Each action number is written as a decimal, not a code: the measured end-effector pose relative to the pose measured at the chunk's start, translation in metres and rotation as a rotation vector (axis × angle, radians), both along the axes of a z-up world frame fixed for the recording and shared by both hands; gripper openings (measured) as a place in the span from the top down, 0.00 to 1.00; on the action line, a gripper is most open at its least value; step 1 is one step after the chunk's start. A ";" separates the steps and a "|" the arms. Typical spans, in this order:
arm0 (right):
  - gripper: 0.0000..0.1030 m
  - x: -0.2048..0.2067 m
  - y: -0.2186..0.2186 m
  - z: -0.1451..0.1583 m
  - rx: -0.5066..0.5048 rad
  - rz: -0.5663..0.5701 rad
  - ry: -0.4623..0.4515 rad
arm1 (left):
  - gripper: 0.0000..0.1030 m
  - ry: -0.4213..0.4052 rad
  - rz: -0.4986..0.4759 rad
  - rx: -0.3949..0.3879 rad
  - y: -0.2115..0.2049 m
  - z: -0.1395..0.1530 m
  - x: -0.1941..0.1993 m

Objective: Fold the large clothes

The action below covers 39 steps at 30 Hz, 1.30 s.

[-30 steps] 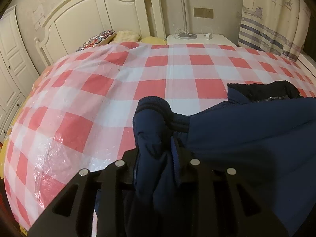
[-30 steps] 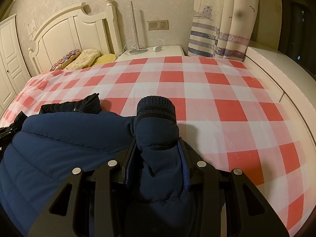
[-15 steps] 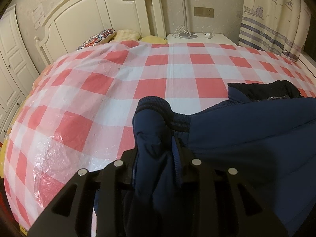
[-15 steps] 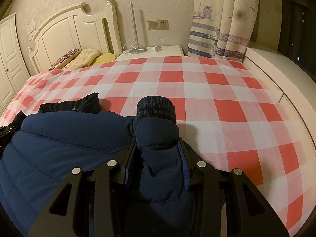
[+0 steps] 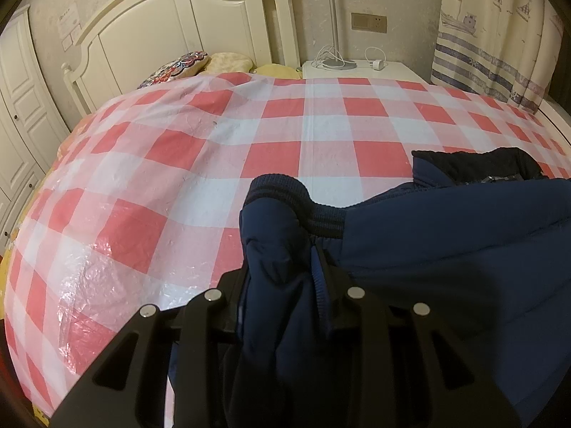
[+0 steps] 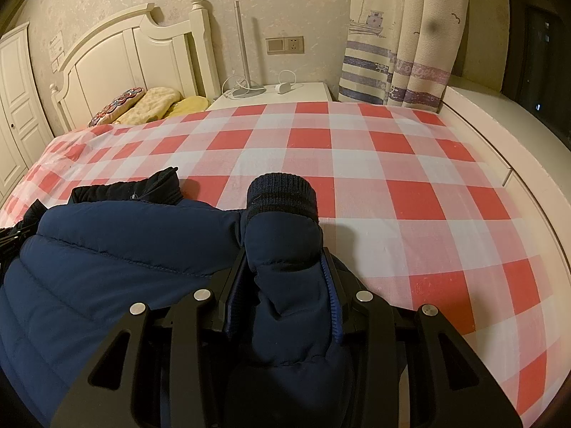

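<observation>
bed [image 5: 178,164], checked plastic cover [image 6: 410,192]; navy jacket [image 5: 446,249]

Both wrist cameras sit close behind own tongs, angled down across bed [image 5: 214,135] toward headboard [image 6: 117,60]; shared: jacket [image 5: 446,249], nightstand [image 6: 285,94], curtain [image 5: 499,35].

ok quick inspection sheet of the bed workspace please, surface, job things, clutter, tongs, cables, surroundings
surface: red and white checked plastic bed cover, crinkled at its left side
job's things: dark blue padded jacket lying on the cover, collar away from the cameras
clutter: nothing seen on the cover; pillows at the headboard
grippers: left tongs shut on the left sleeve; right tongs shut on the right sleeve
cables: white cables on the white nightstand
surroundings: cream headboard, patterned curtain
</observation>
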State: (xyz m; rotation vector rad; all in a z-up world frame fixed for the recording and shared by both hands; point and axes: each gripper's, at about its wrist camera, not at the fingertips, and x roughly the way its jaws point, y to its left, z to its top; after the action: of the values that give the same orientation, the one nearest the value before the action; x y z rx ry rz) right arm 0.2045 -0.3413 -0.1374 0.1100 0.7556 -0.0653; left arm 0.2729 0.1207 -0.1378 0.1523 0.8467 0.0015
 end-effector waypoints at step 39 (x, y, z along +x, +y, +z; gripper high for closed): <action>0.71 0.054 -0.005 -0.001 0.074 -0.051 0.118 | 0.64 0.022 0.029 -0.250 0.038 0.008 0.035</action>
State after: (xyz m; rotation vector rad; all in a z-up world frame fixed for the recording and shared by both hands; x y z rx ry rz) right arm 0.2584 -0.3464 -0.1383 0.1972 0.8738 -0.0926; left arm 0.3078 0.1582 -0.1302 -0.0951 0.8636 -0.0785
